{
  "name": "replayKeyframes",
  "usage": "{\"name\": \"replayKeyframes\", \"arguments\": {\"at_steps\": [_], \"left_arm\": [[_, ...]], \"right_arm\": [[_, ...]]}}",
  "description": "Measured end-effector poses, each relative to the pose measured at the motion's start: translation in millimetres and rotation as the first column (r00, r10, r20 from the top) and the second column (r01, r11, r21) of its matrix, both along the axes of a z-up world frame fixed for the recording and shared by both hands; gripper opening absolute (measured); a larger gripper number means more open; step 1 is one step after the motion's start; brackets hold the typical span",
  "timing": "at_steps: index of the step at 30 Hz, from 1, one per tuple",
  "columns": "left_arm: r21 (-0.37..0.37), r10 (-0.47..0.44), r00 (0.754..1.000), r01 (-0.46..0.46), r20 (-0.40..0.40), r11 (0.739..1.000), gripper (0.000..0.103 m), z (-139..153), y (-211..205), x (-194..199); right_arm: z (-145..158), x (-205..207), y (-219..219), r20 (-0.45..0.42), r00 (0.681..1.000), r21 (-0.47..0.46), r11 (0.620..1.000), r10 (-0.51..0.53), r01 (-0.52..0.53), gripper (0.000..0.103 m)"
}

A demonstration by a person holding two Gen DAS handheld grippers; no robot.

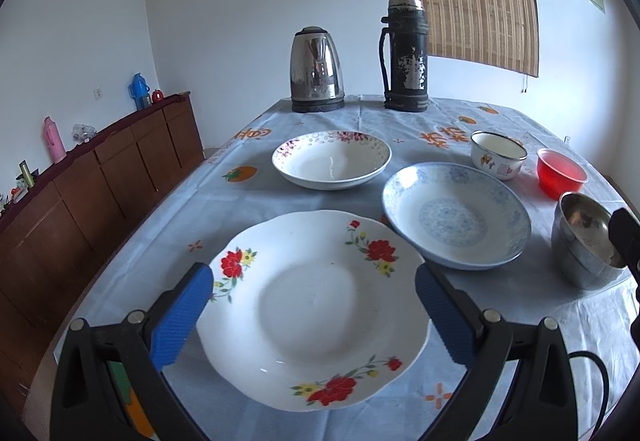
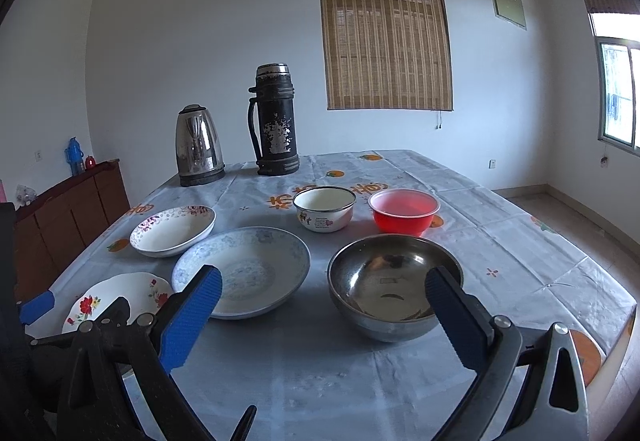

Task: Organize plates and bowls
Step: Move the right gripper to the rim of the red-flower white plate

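A white plate with red flowers (image 1: 312, 305) lies nearest, and my left gripper (image 1: 314, 289) is open above it, one finger on each side. A blue-patterned plate (image 1: 456, 217) lies to its right and a purple-flowered plate (image 1: 332, 161) behind. A steel bowl (image 2: 394, 285) stands in front of my right gripper (image 2: 324, 293), which is open and empty just short of it. A white enamel bowl (image 2: 325, 208) and a red plastic bowl (image 2: 404, 212) stand further back. The blue plate (image 2: 244, 271) and the flowered plate (image 2: 120, 297) also show in the right wrist view.
A steel kettle (image 1: 317, 69) and a black thermos (image 1: 405, 55) stand at the table's far end. A wooden sideboard (image 1: 100, 177) runs along the left wall. The table's right edge (image 2: 624, 305) drops to the floor.
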State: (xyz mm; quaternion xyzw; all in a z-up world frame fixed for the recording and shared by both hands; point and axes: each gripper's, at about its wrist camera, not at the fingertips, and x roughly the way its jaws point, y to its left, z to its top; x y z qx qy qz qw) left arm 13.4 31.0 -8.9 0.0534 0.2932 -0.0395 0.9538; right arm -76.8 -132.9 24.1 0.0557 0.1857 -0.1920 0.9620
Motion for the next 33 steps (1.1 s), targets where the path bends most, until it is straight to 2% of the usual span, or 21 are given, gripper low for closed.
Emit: {"name": "replayKeyframes", "arguments": {"at_steps": [5,8,10,12,14,20,26,31,32,33], "left_arm": [[0.025,0.018,1.0,-0.018,0.002,1.0,0.103,-1,28,5],[0.009,0.03,0.999,-0.03,-0.017,1.0,0.103,-1,48,14],[-0.026,0.034,0.998,-0.035,-0.046,0.999,0.103,-2,63,22],[-0.036,0.052,0.997,-0.055,-0.063,0.998,0.101,-3,74,31],[-0.027,0.07,0.995,-0.072,-0.075,0.997,0.101,-6,82,38],[-0.054,0.043,0.989,-0.051,-0.138,0.997,0.096,-17,91,56],[-0.06,0.007,0.981,-0.018,-0.192,0.998,0.085,-26,90,68],[-0.105,-0.033,0.969,0.007,-0.246,0.994,0.083,-34,90,77],[-0.101,-0.031,0.968,0.005,-0.248,0.995,0.081,-35,90,78],[-0.094,-0.027,0.968,0.004,-0.25,0.996,0.071,-37,89,80]], "right_arm": [[-5,8,6,-0.003,0.997,0.021,0.997,0.072,-0.072,0.102],[-10,15,8,-0.004,0.991,0.074,0.988,0.136,-0.136,0.101],[-14,22,12,-0.018,0.982,0.111,0.976,0.188,-0.185,0.093],[-21,32,18,-0.063,0.97,0.129,0.966,0.233,-0.224,0.065],[-29,43,22,-0.107,0.955,0.167,0.952,0.277,-0.258,0.057],[-49,65,28,-0.135,0.911,0.333,0.884,0.389,-0.329,0.057],[-65,82,39,-0.171,0.873,0.406,0.84,0.457,-0.36,0.057],[-72,92,45,-0.198,0.849,0.446,0.817,0.489,-0.366,0.057],[-74,94,46,-0.206,0.846,0.446,0.817,0.492,-0.367,0.057],[-75,95,47,-0.211,0.842,0.446,0.816,0.496,-0.368,0.056]]}}
